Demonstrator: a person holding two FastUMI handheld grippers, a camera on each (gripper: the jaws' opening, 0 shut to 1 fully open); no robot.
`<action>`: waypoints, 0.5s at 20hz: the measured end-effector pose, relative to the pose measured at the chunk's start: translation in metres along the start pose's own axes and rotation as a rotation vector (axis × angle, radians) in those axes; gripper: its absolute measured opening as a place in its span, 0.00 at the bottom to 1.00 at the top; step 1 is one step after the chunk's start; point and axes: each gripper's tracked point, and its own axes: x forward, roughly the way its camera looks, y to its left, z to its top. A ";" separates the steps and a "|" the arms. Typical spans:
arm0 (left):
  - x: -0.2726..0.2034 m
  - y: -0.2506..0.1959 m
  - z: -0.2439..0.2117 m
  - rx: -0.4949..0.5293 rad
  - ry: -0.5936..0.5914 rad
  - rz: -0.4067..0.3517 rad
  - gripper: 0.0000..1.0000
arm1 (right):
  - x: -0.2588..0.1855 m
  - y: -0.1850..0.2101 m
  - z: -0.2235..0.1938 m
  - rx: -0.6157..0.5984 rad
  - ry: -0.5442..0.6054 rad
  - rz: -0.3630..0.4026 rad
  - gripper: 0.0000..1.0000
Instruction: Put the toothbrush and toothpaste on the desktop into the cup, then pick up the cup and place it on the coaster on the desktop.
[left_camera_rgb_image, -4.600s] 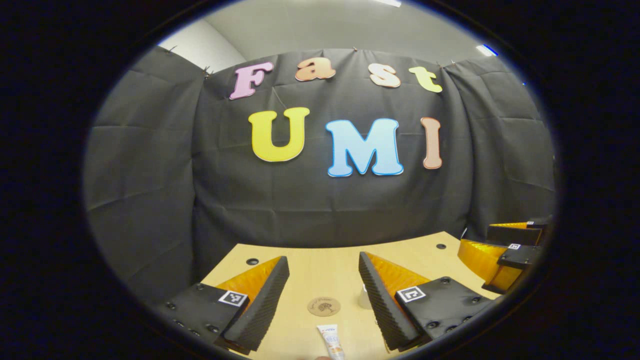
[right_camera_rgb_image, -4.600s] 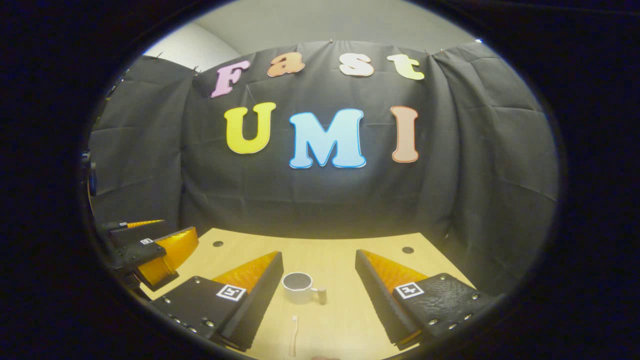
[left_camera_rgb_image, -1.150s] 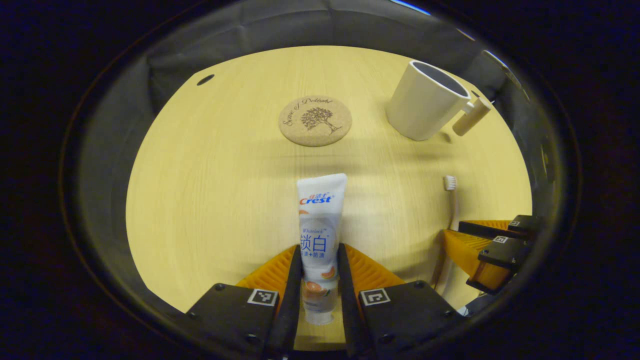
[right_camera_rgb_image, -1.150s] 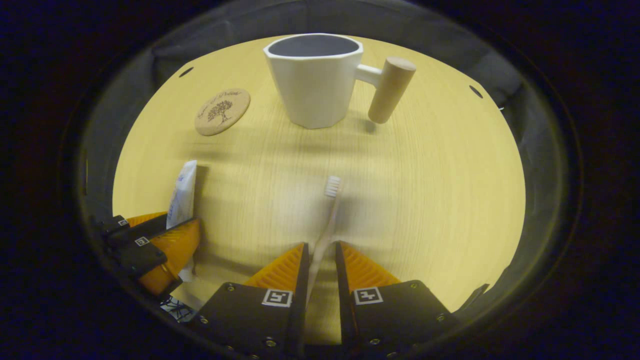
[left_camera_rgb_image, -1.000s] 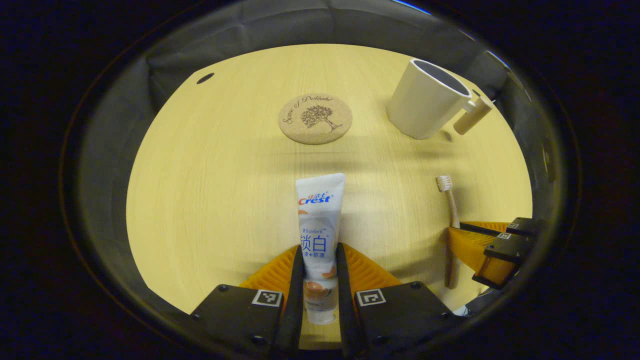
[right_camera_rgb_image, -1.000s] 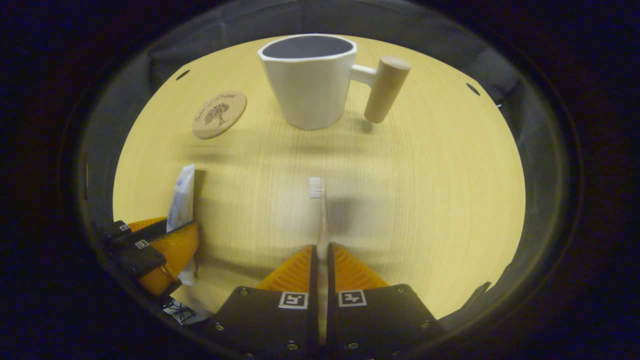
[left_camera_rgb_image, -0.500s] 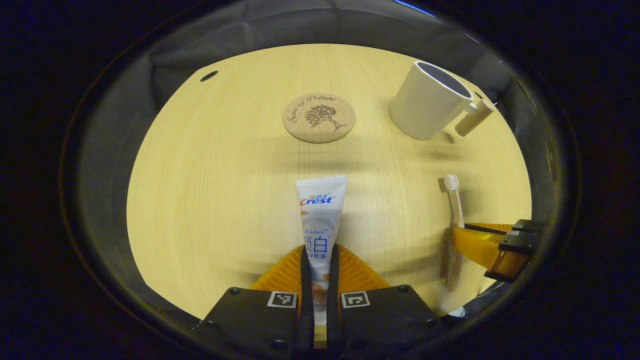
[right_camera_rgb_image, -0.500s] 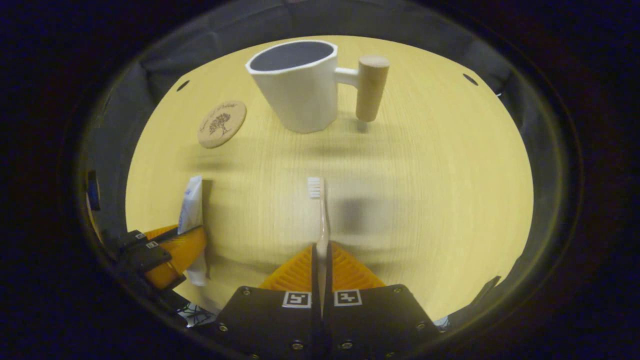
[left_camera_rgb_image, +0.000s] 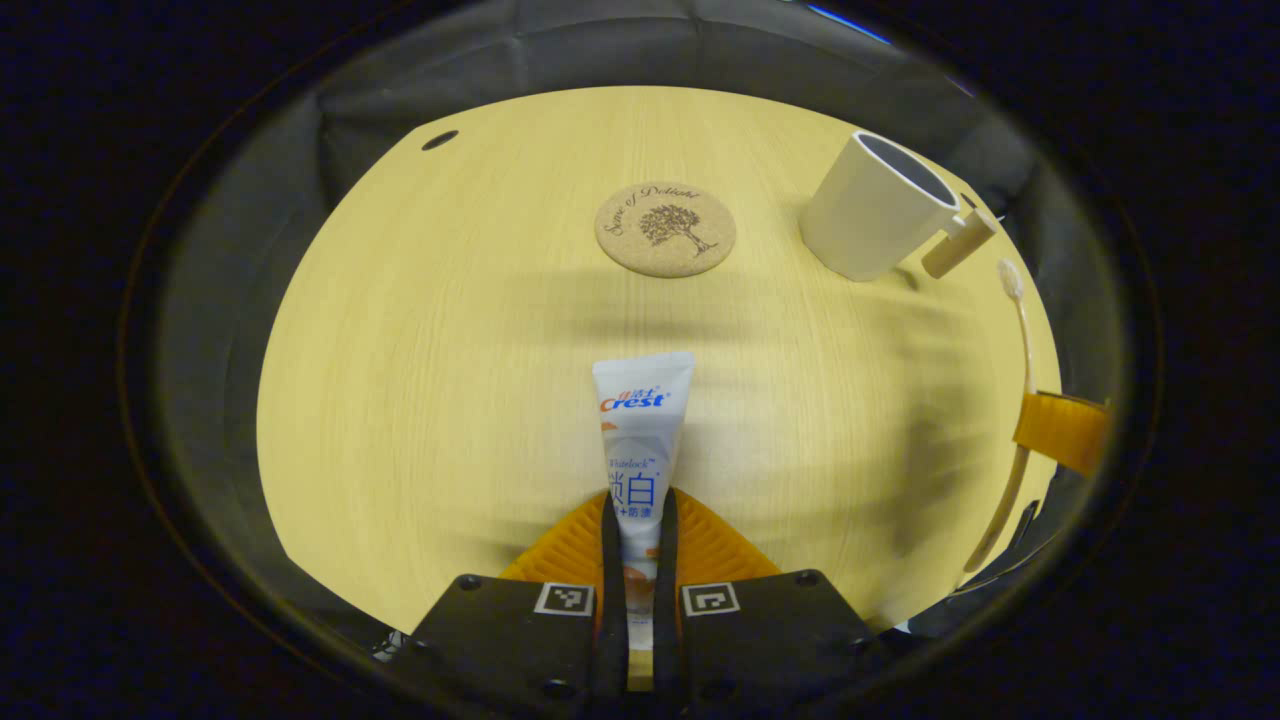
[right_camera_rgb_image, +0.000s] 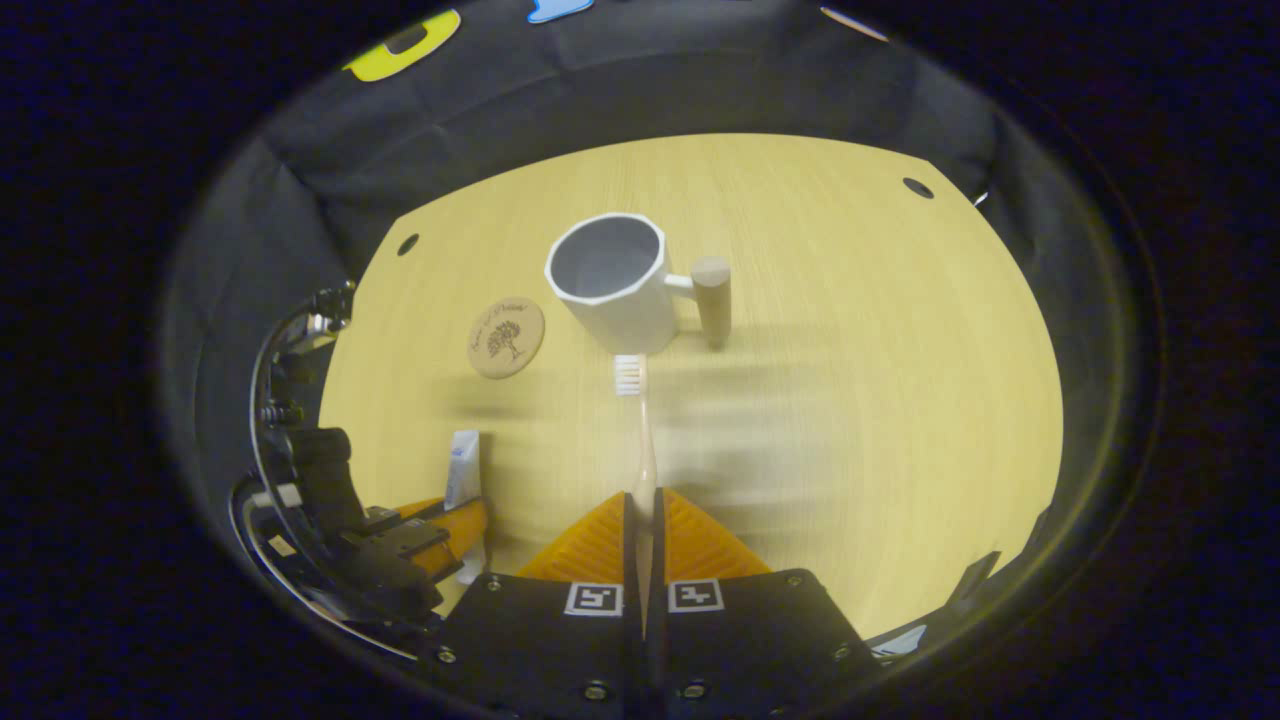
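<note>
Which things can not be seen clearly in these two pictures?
- Toothpaste: left gripper view, its lower end is hidden between the left gripper fingers.
- Toothbrush: right gripper view, its handle end is hidden inside the right gripper.
- Cup: its bottom inside is too dark to see.

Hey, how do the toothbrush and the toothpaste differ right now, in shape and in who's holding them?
The toothbrush is a thin stick with bristles at its far end; the toothpaste is a broad flat tube with print. The right gripper is shut on the toothbrush, the left gripper on the toothpaste. Shared: both are clamped at the near end, pointing away, and neither is in the cup yet.
</note>
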 end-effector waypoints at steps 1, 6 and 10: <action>-0.001 0.000 0.001 0.003 -0.003 0.000 0.18 | -0.004 0.003 0.007 0.004 -0.019 0.011 0.02; -0.009 -0.003 0.004 0.014 -0.018 -0.010 0.18 | -0.018 0.012 0.070 0.021 -0.134 0.042 0.03; -0.017 0.000 0.007 0.017 -0.033 -0.007 0.18 | -0.027 0.016 0.127 0.063 -0.227 0.054 0.03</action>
